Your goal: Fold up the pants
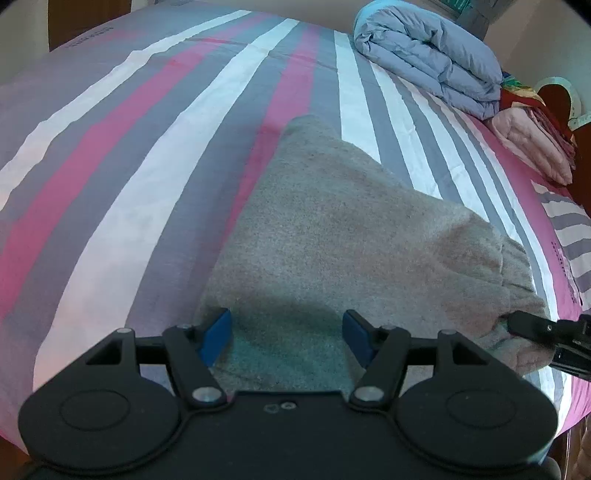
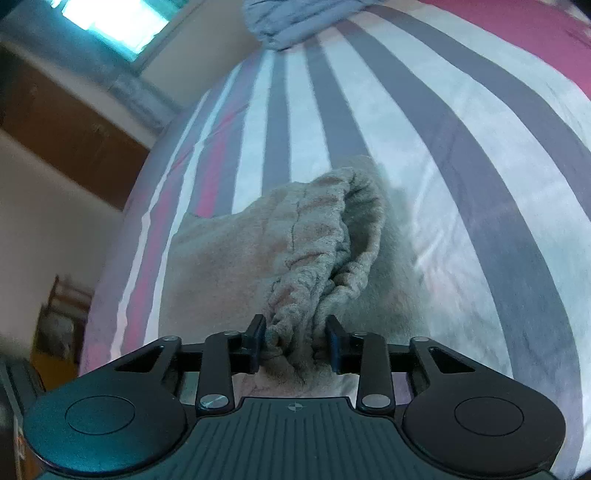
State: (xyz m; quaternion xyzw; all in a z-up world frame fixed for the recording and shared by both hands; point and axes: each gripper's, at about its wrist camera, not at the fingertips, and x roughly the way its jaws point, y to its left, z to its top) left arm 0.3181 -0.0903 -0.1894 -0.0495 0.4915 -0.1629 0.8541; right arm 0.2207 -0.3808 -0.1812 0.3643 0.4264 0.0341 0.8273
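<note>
Grey fleece pants (image 1: 332,236) lie folded on the striped bed sheet (image 1: 122,177), waistband to the right. My left gripper (image 1: 286,339) is open, its blue pads straddling the near edge of the pants. My right gripper (image 2: 295,345) has its jaws around the bunched elastic waistband (image 2: 325,266), and cloth fills the gap between the pads. It also shows in the left wrist view (image 1: 535,326) at the pants' right end.
A folded blue-grey quilt (image 1: 432,55) lies at the back right of the bed, with pink and red folded bedding (image 1: 532,136) beside it. A wooden cabinet (image 2: 70,125) and a window (image 2: 114,22) stand beyond the bed edge.
</note>
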